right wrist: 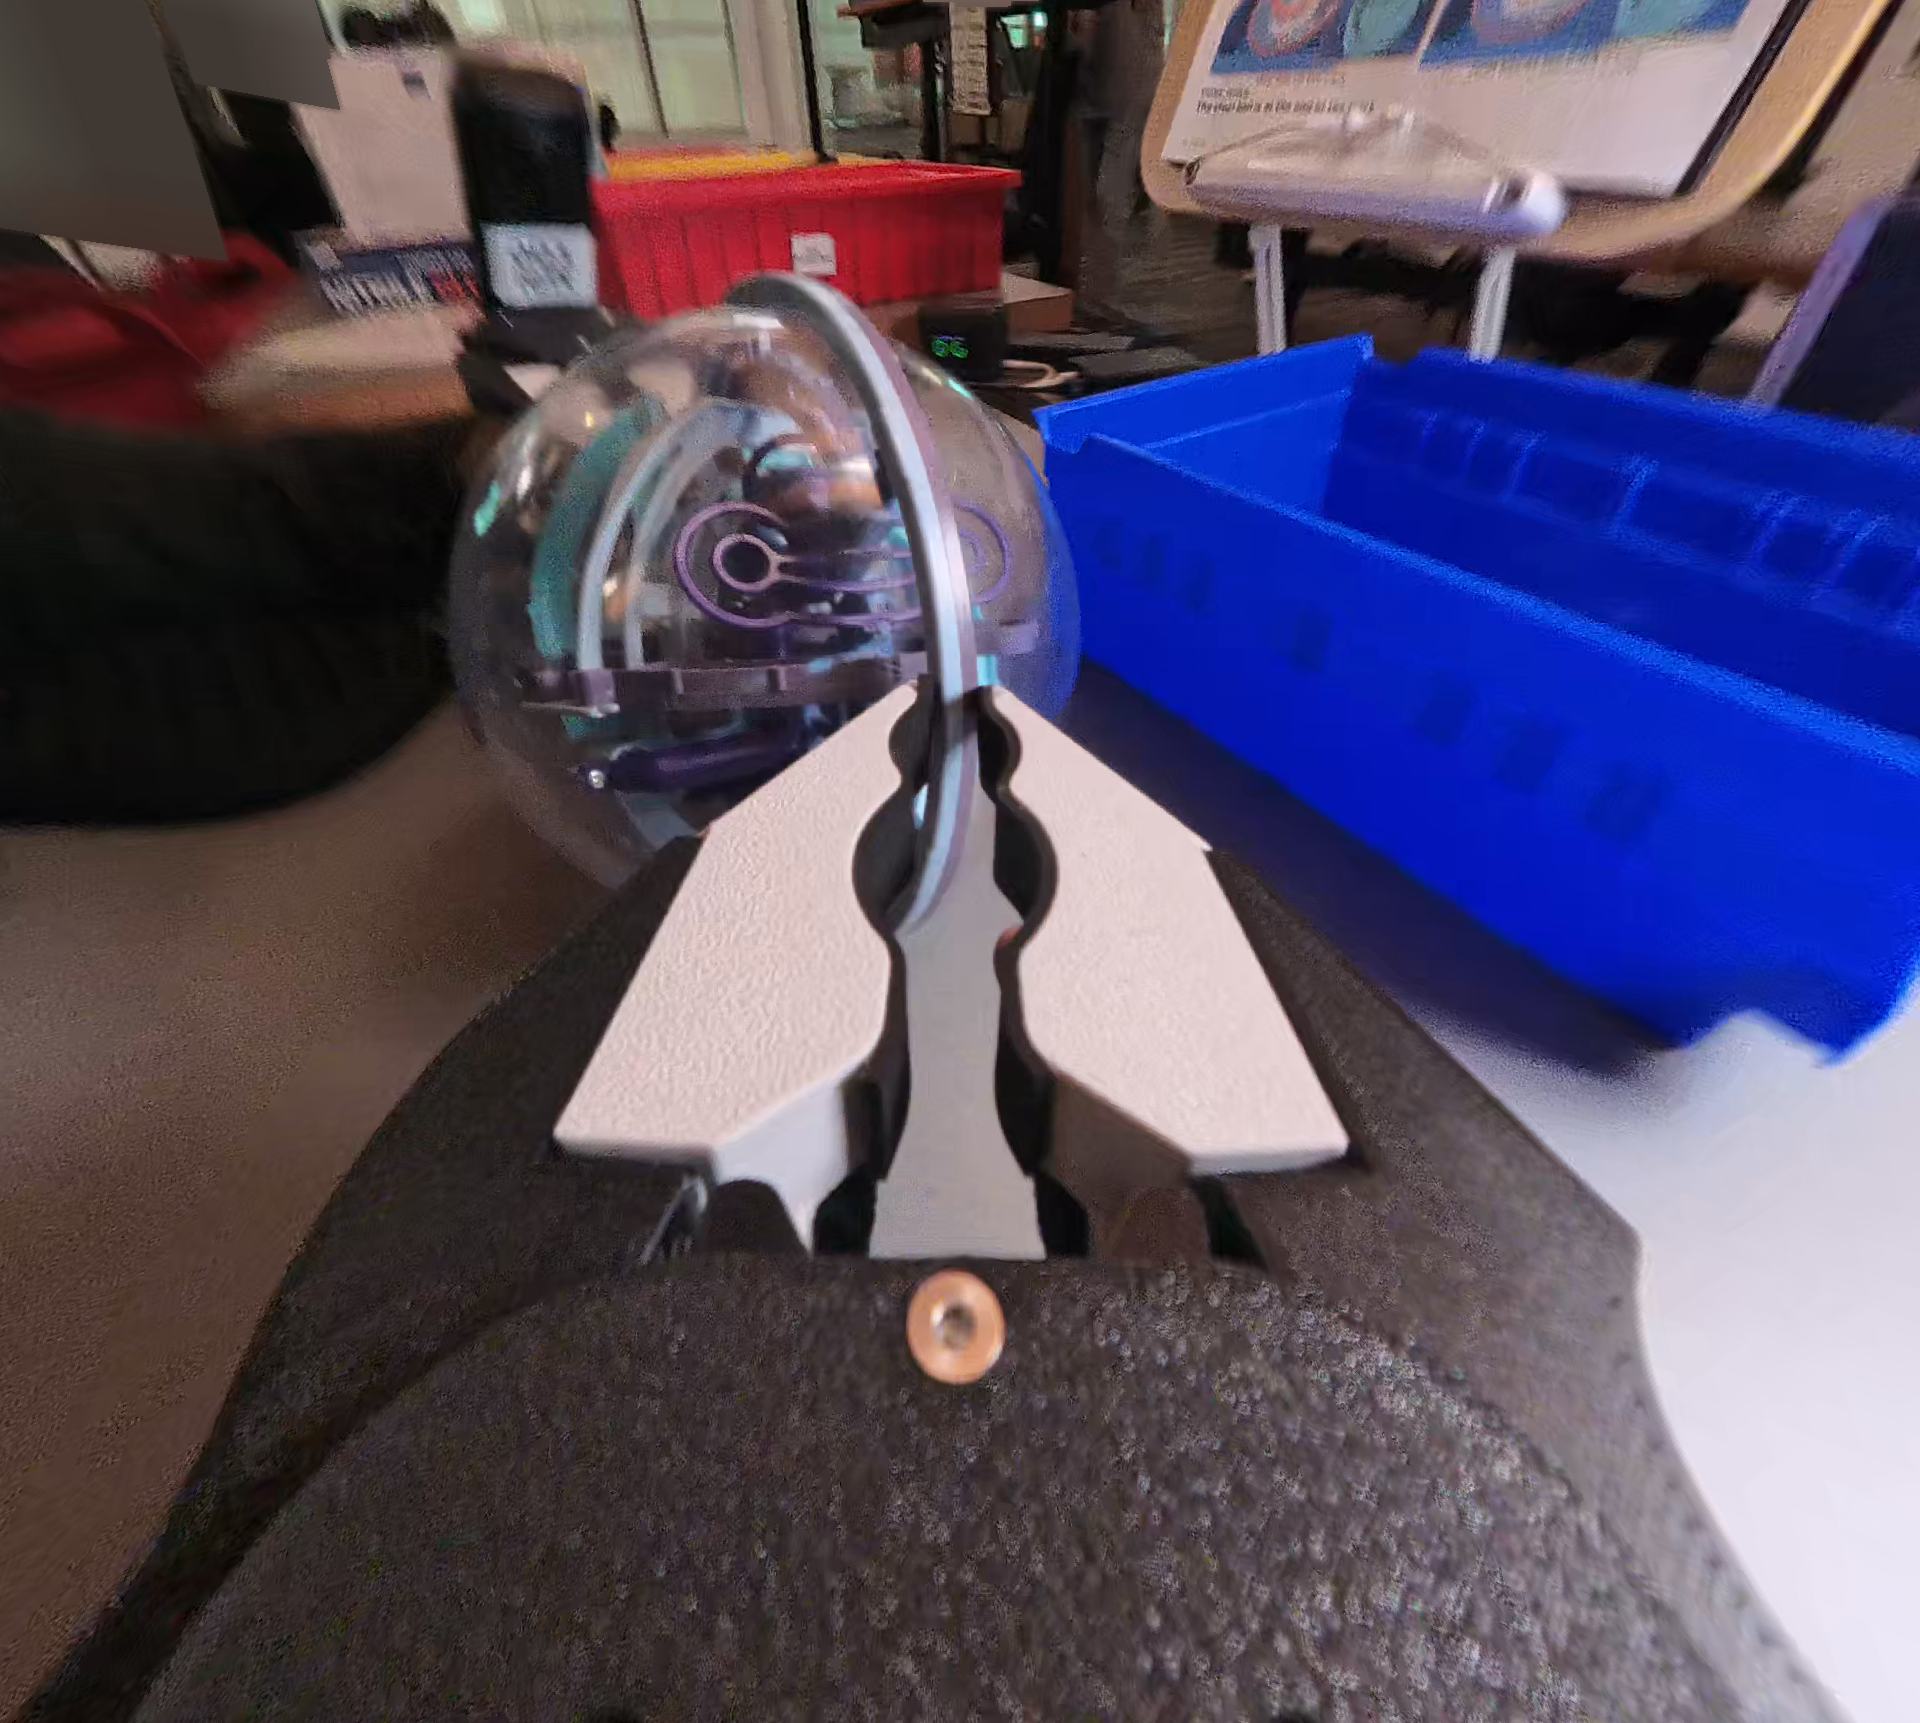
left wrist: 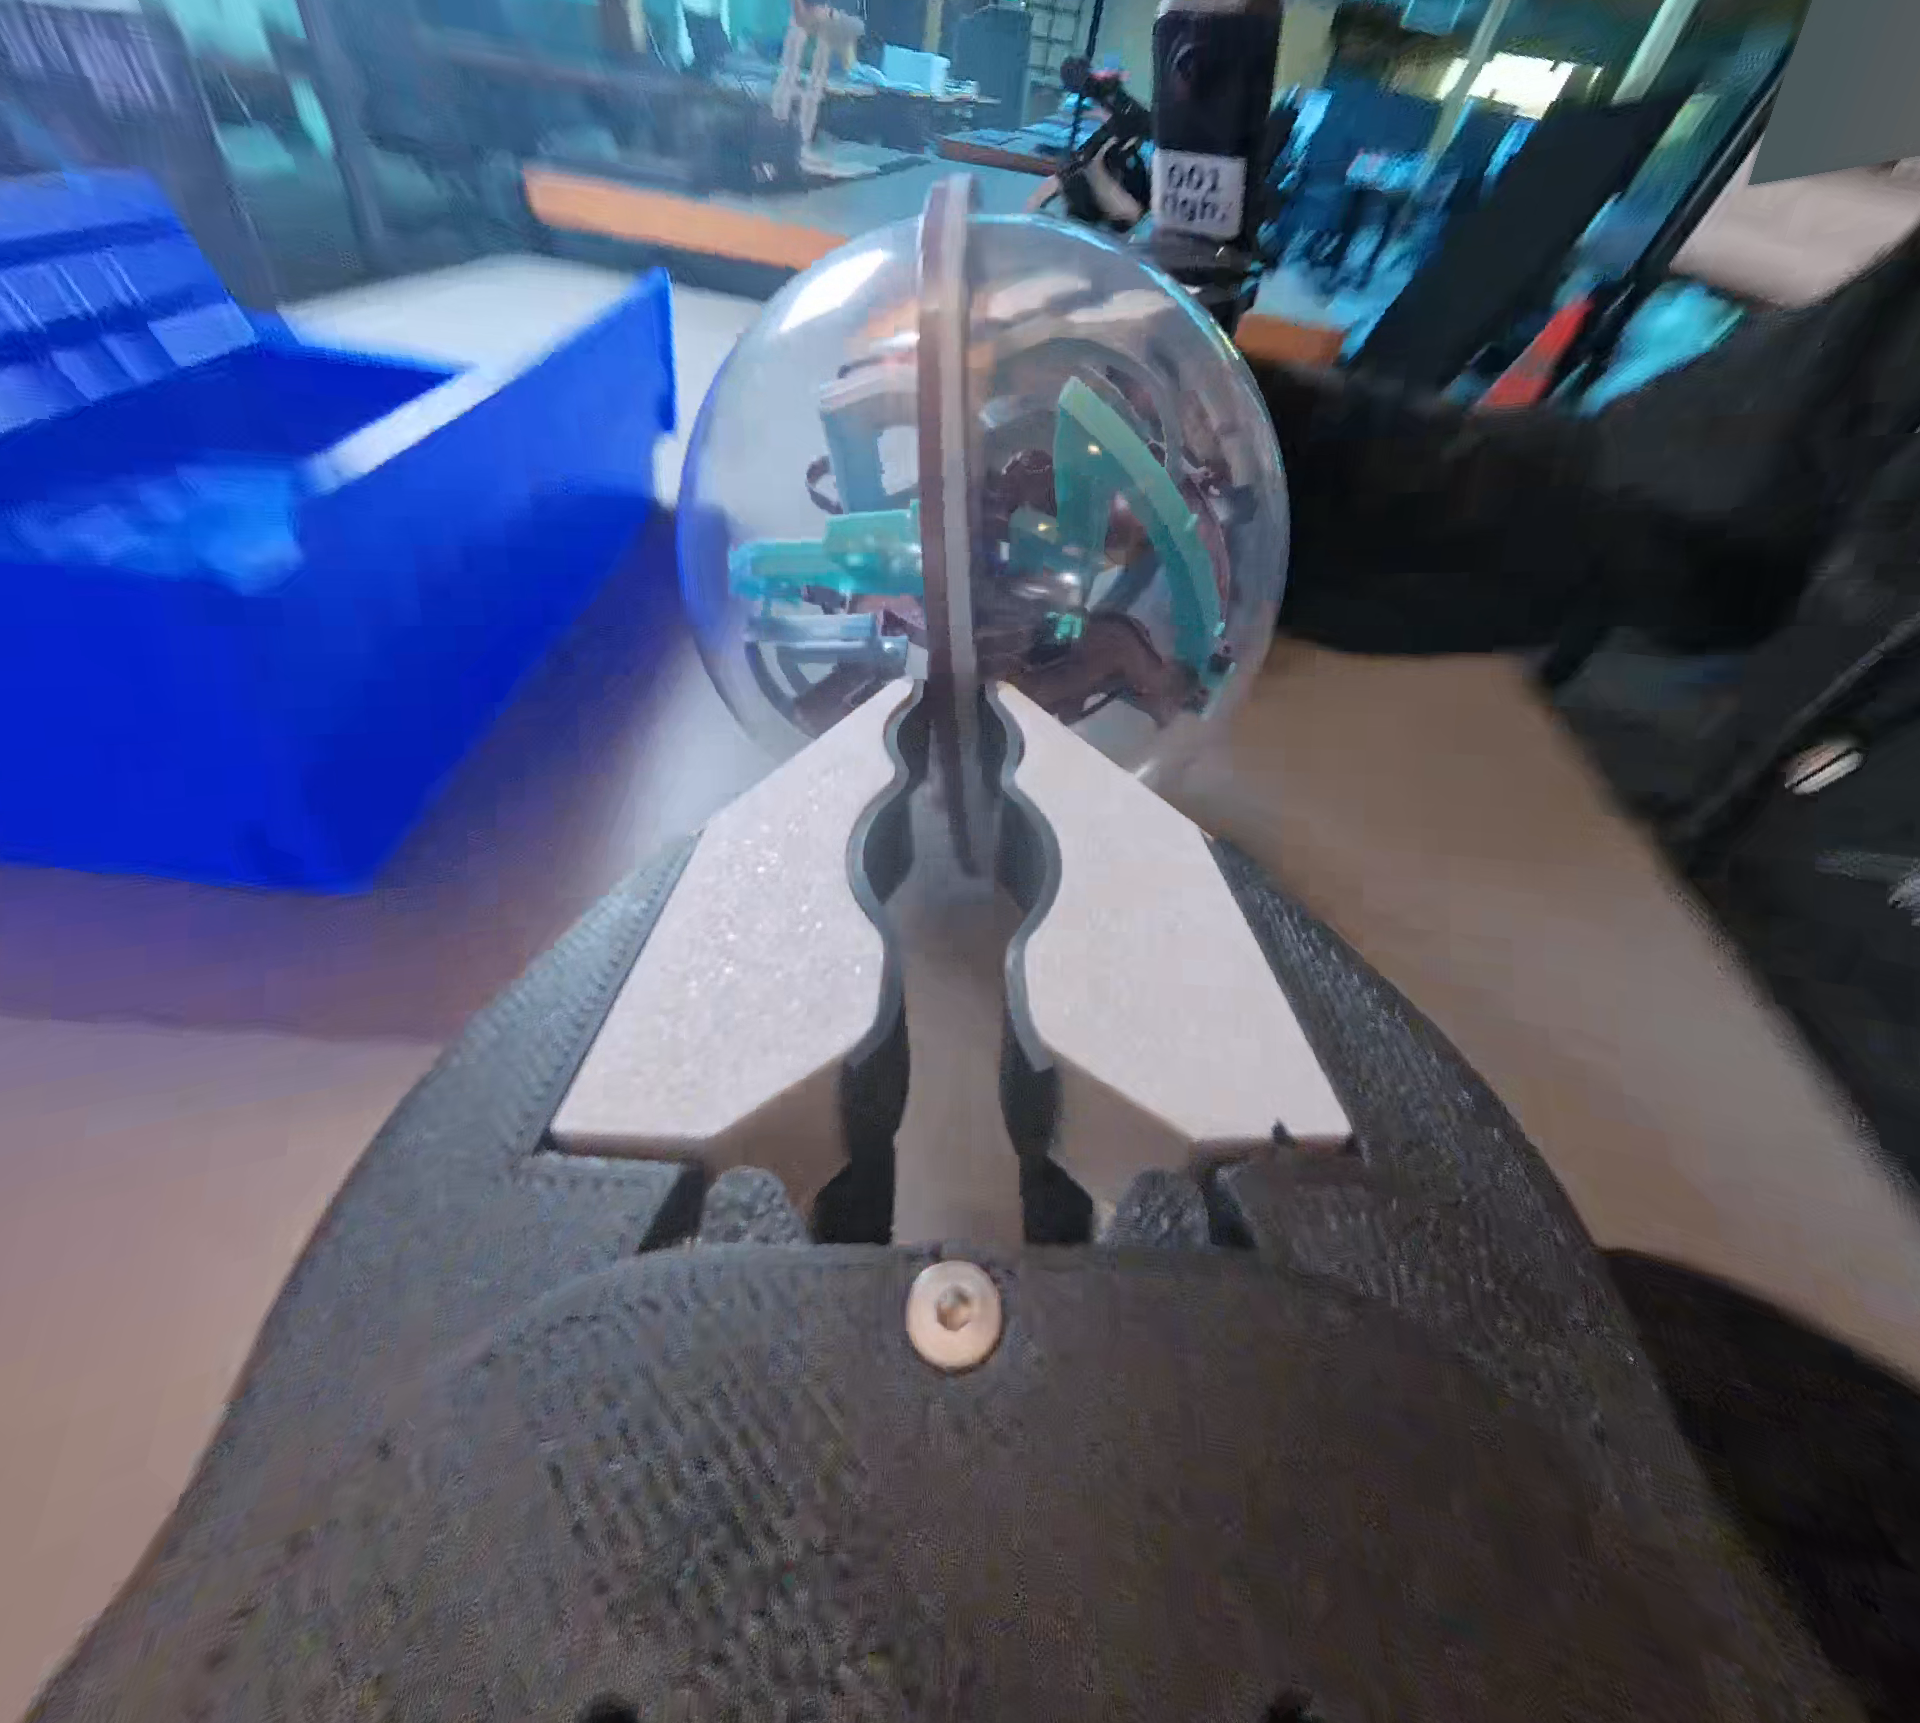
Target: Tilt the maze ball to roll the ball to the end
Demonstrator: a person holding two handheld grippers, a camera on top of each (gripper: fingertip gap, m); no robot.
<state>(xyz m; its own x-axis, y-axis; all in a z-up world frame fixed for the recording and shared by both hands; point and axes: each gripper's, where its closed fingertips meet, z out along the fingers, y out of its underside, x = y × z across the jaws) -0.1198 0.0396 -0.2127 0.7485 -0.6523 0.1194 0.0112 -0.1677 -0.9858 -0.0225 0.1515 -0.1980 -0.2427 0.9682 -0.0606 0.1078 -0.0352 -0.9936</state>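
Observation:
The maze ball [left wrist: 982, 484] is a clear sphere with teal, brown and purple tracks inside and a thin grey rim ring around it. It is held in the air between both grippers. My left gripper [left wrist: 951, 717] is shut on the rim ring at the ball's near side. My right gripper [right wrist: 951, 717] is shut on the same ring from the opposite side; the ball [right wrist: 764, 567] fills the middle of that view. The other gripper's black camera post [left wrist: 1210, 115] shows behind the ball. A small metal ball shows low inside [left wrist: 1060, 587]; its place on the track is unclear.
A blue plastic bin [left wrist: 312, 551] stands on the table to the left of the ball, and shows on the right in the right wrist view [right wrist: 1507, 634]. A clipboard with an instruction sheet [right wrist: 1507, 11] stands behind it. A dark sleeve [left wrist: 1558, 510] reaches in. A red bin [right wrist: 800, 229] is farther back.

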